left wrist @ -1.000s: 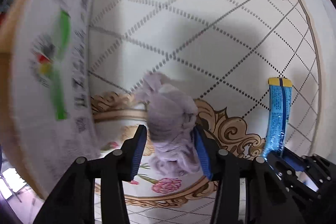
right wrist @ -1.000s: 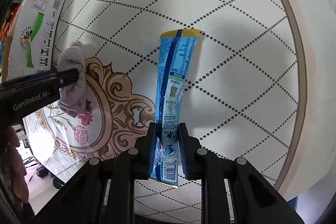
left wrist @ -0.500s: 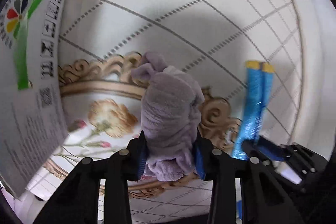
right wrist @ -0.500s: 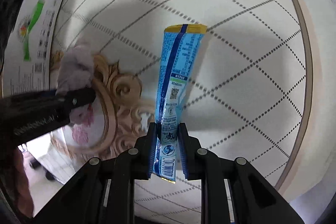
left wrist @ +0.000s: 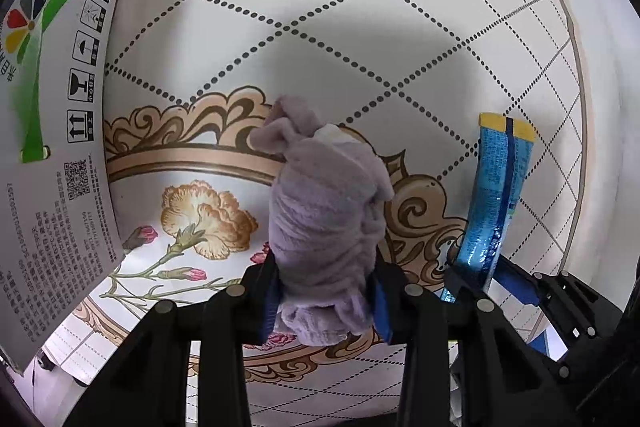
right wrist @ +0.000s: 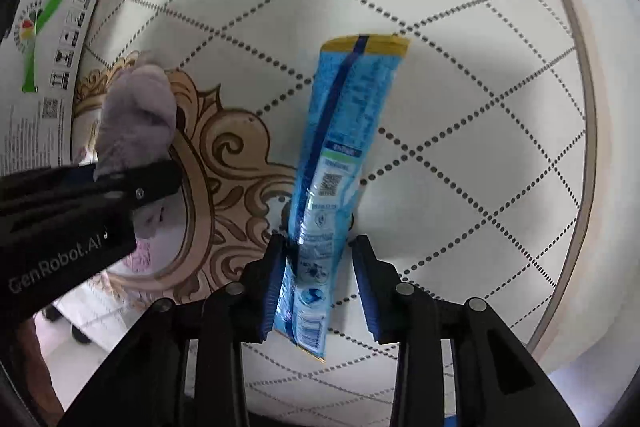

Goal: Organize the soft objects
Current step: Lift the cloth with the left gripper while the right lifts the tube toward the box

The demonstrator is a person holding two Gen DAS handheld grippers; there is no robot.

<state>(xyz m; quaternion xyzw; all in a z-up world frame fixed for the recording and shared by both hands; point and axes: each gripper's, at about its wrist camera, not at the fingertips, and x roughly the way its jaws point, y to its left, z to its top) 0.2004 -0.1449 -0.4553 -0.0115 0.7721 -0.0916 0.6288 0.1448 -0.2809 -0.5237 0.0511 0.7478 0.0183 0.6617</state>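
A fluffy lilac cloth bundle (left wrist: 324, 203) hangs upright between the pads of my left gripper (left wrist: 324, 267), which is shut on it just above the ornate table top. In the right wrist view the same bundle (right wrist: 136, 111) shows at the left, pinched by the left gripper (right wrist: 132, 183). A long blue snack packet (right wrist: 348, 131) with a yellow end stands between the fingers of my right gripper (right wrist: 320, 251). Those jaws are opening: the right pad stands clear of the packet, which leans on the left pad. The packet (left wrist: 496, 195) also shows at the right of the left wrist view.
A white printed cardboard box (left wrist: 44, 107) with a green stripe stands at the left; it appears again (right wrist: 36, 27) in the right wrist view. The round table top (left wrist: 320, 7) has a dotted diamond pattern and a gold floral medallion; its rim (right wrist: 588, 147) curves along the right.
The left jaws closed tighter on the lilac bundle and carried it a little across the table. The right jaws, clamped on the blue packet before, have parted from it.
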